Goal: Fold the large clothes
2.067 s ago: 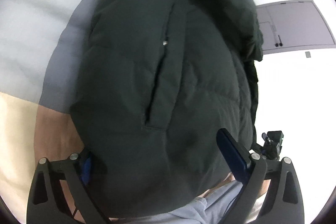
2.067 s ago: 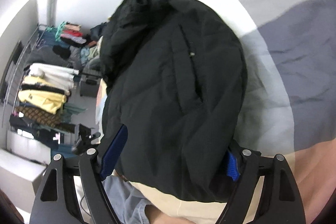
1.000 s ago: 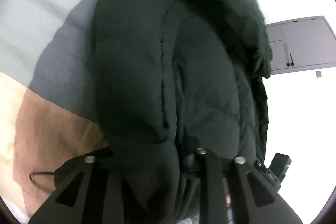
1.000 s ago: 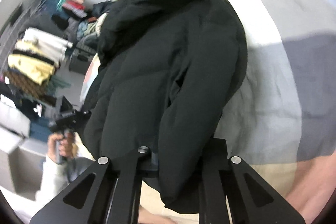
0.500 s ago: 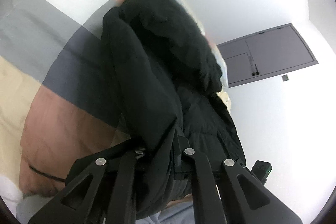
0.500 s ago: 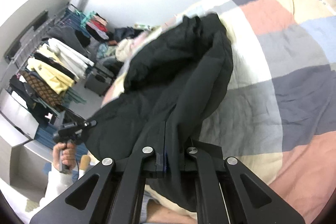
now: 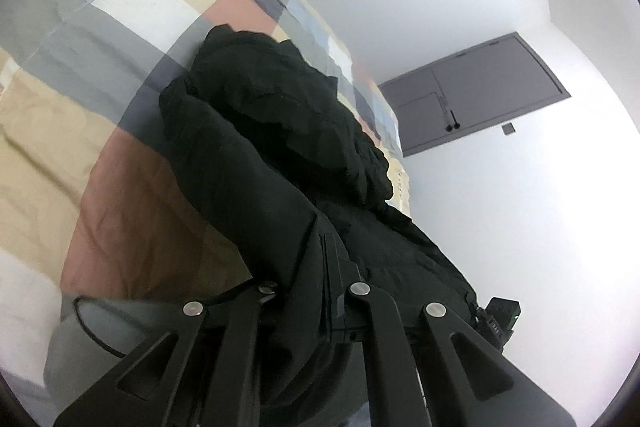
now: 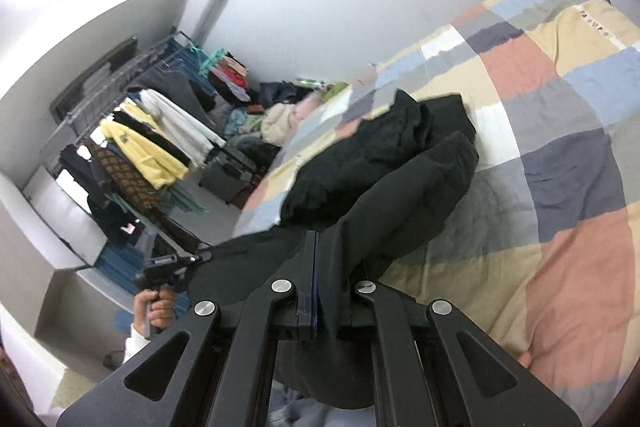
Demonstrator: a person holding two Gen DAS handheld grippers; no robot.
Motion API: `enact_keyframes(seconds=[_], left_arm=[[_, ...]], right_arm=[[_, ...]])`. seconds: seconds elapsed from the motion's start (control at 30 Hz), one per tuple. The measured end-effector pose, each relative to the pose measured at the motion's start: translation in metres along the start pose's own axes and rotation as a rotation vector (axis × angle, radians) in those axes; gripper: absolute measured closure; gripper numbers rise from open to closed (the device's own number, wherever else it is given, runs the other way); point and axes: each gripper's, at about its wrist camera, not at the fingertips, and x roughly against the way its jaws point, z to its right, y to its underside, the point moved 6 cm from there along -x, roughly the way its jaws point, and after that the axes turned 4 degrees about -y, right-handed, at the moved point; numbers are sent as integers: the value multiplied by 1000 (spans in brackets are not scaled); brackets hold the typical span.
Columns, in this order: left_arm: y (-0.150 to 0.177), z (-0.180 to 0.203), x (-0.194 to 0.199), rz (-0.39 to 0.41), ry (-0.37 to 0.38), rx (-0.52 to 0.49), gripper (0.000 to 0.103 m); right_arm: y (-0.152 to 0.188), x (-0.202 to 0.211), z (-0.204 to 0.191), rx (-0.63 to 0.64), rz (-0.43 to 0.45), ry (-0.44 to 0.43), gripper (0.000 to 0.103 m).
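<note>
A large black puffer jacket (image 7: 256, 131) lies on a patchwork quilt (image 7: 80, 59), its far end bunched up. My left gripper (image 7: 320, 259) is shut on the jacket's near hem and holds it lifted off the bed. In the right wrist view the same jacket (image 8: 384, 163) stretches from the bed to my right gripper (image 8: 320, 267), which is shut on the hem's other end, also raised. The lifted near part hangs between the two grippers.
The quilted bed (image 8: 560, 155) fills the right. A clothes rack (image 8: 132, 131) with hanging garments and a pile of clothes (image 8: 280, 107) stand at the far left. A grey door (image 7: 472, 95) is in the wall beyond the bed.
Both grippers were open around the jacket's near hem, then closed on it. They have since lifted the hem up and back, so the jacket rises off the bed.
</note>
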Motion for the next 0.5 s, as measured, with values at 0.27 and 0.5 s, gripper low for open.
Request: enact_keyframes(seconds=[0.27,0.5], left_arm=[[45,25,46,-26,32,-14,100],[28,24,48,-23,-17,-7,99]], right_arm=[[19,52,-42,29,69,-45,101],[10,58,-46,-15,69,-50,100]])
